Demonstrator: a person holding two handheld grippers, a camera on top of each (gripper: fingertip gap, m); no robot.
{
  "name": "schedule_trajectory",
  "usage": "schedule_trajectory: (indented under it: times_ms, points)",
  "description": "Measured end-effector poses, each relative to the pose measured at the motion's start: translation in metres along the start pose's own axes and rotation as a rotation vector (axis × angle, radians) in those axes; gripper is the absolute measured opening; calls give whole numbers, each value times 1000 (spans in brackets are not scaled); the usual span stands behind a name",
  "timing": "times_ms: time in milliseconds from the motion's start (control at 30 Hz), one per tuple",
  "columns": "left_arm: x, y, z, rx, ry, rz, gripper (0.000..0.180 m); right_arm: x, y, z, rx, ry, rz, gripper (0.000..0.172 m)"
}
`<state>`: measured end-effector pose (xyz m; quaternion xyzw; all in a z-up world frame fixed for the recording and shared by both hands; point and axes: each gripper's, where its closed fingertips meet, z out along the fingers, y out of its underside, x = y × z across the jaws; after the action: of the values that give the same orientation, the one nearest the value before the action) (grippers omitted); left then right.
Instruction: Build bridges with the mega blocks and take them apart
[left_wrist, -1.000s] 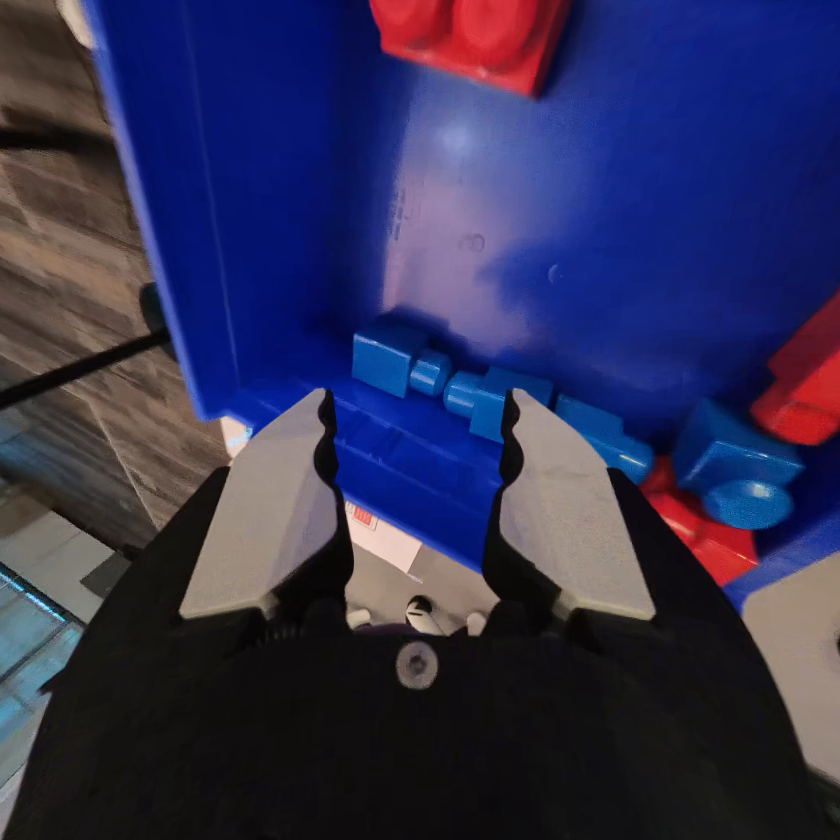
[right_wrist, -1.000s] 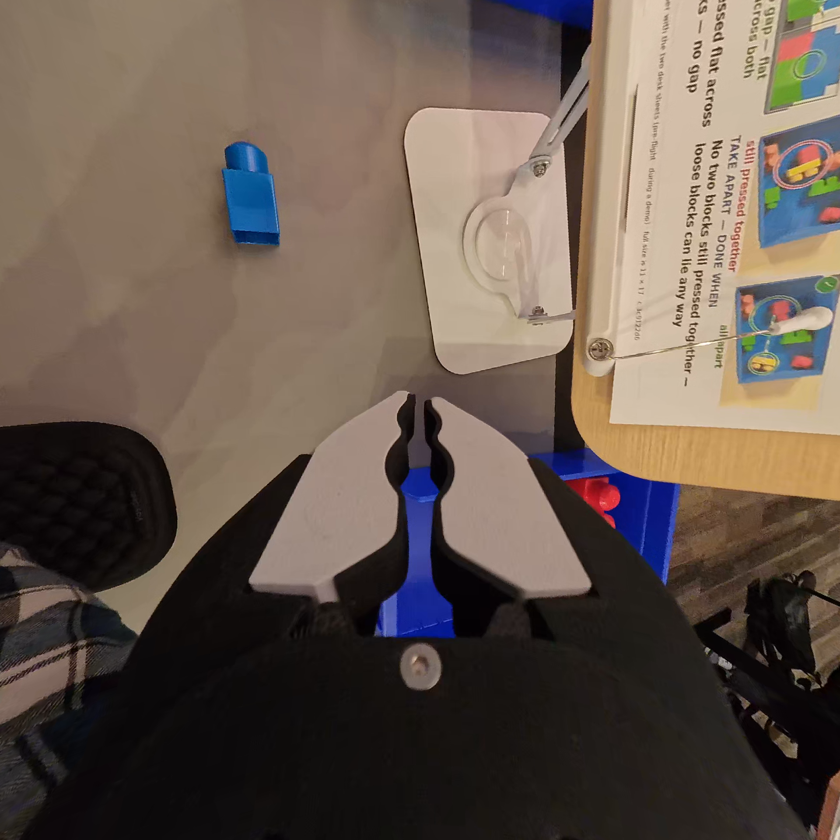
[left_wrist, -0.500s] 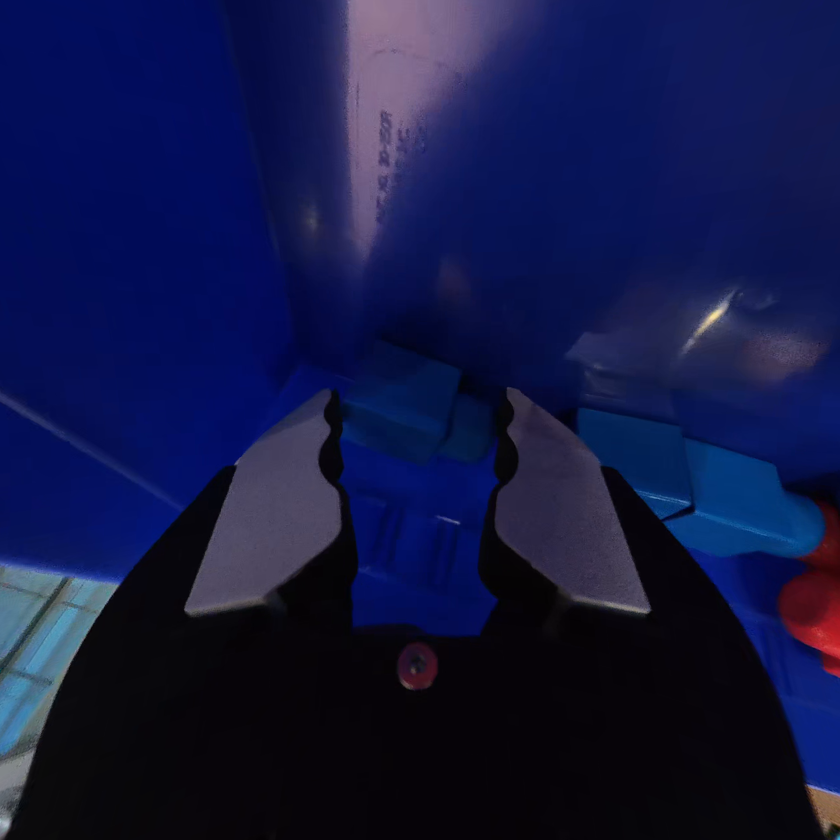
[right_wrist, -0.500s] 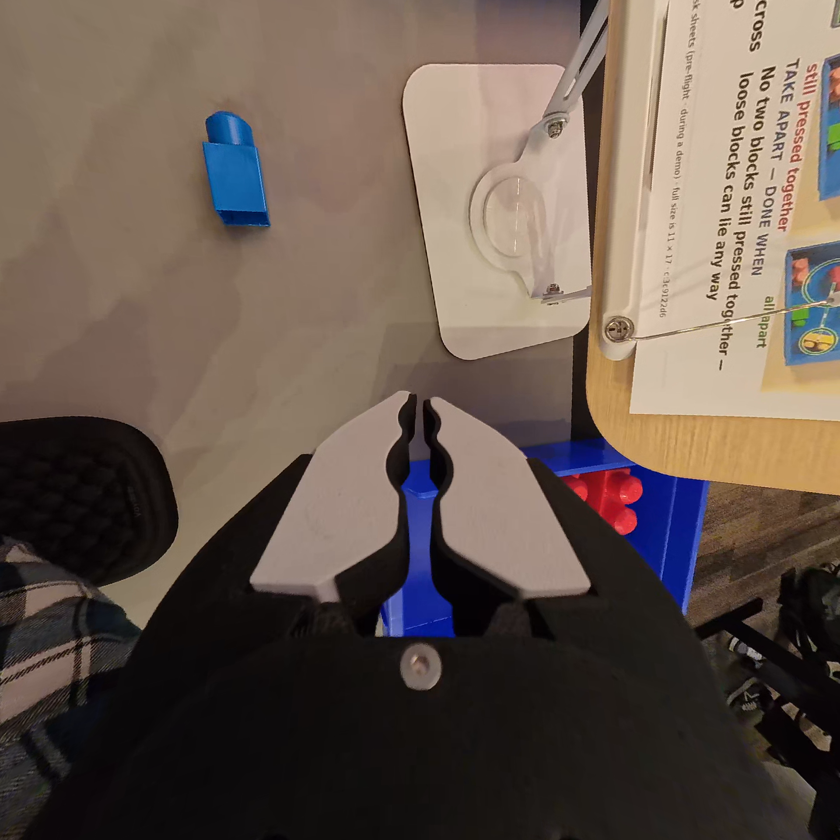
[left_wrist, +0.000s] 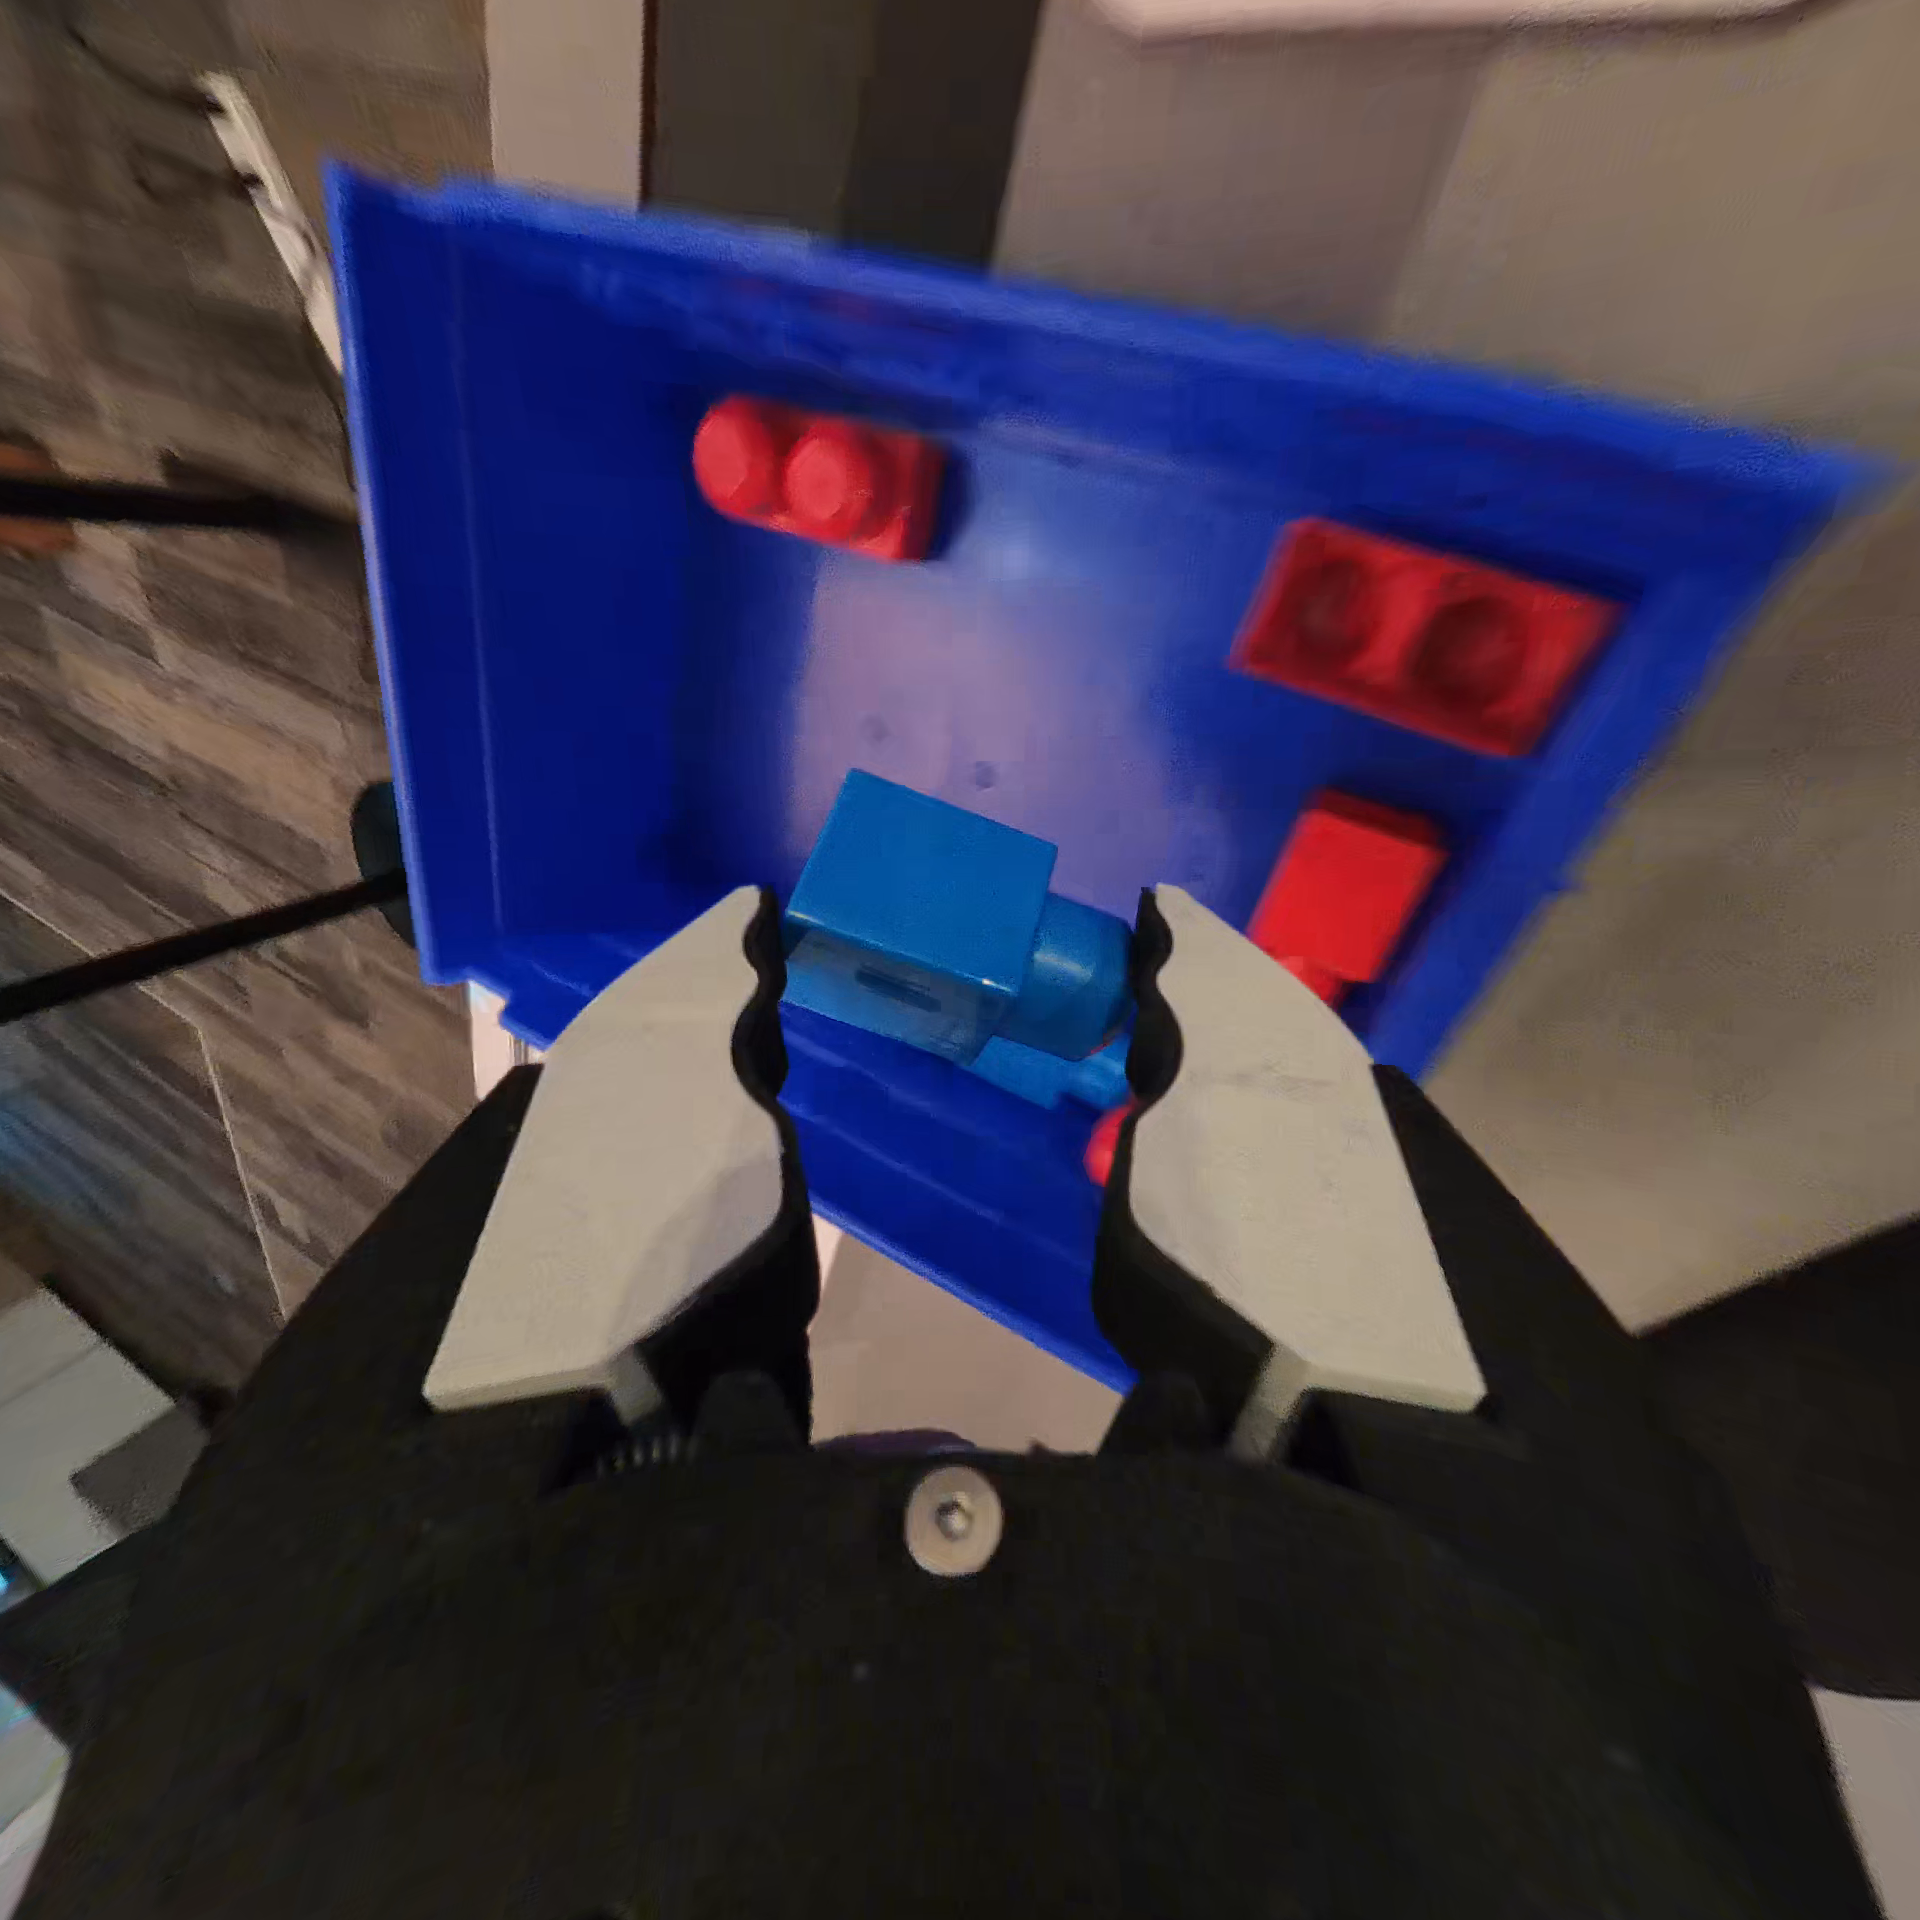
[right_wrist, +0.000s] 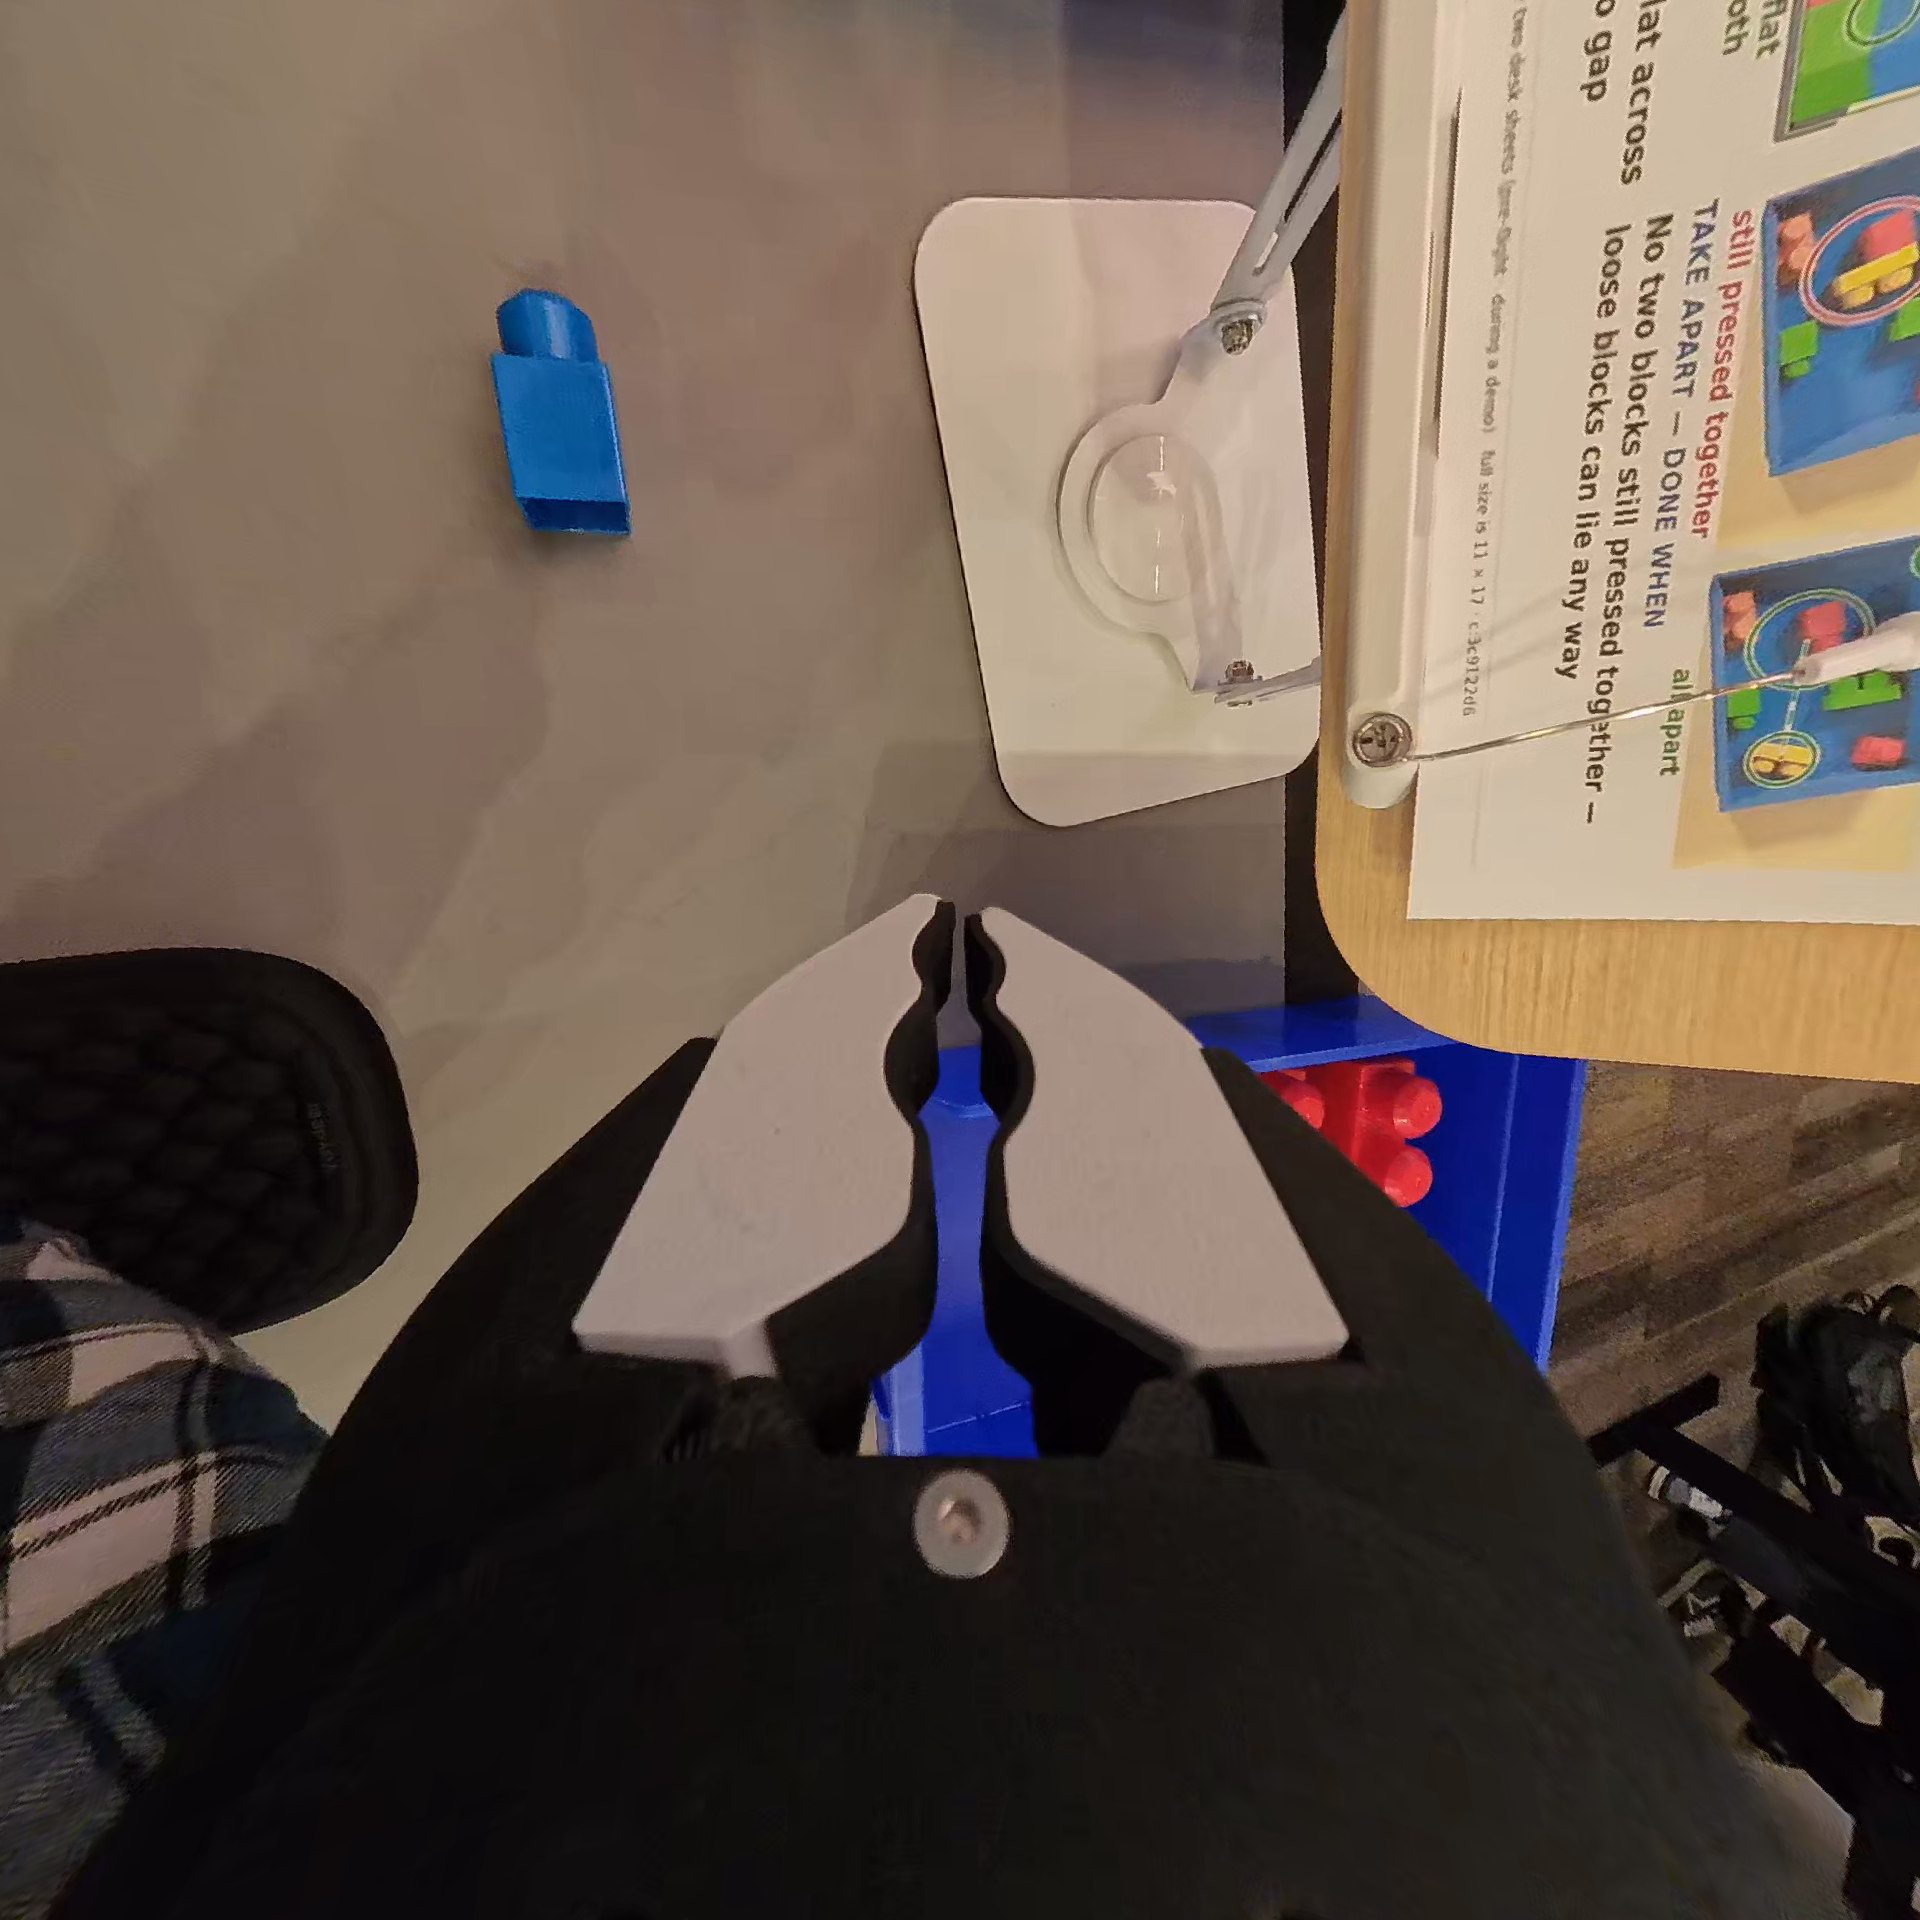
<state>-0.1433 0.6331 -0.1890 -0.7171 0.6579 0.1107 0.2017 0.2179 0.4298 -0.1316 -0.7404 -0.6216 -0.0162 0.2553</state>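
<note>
Left gripper (left_wrist: 951, 997) clamps blue block (left_wrist: 935, 914) end to end above tilted blue tray (left_wrist: 582, 582); right gripper (right_wrist: 959, 930) pinches tray rim. Risk: block pivots free, red blocks (left_wrist: 1413, 634) slide out.

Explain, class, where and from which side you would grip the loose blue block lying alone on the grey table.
Grip the blue block across its two flat long sides, coming from above. It lies on its side with its round stud at one end; probably the flat faces seat pads better than the stud.

Dim warm light; the blue tray (left_wrist: 582, 582) is motion-blurred with a pale glare patch, wide-angle edges bend.
</note>
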Motion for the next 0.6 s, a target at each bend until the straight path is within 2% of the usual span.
schedule_trajectory:
  times_ms: [100,167,333,500,600]
  points:
    - [61,-25,-34,147,21,31,63,-4,-5,-1,4,-2,-16,2]
    - [103,-44,-45,221,52,86,63,-6,-8,-1,4,-4,-27,2]
    - [196,-104,-42,379,190,237,63,-14,-18,3,1,-22,-64,2]
    - [236,-146,-18,423,279,346,63,-18,-23,7,-2,-39,-86,2]
    - [251,-158,0,412,347,383,63,-18,-21,9,-5,-43,-83,1]
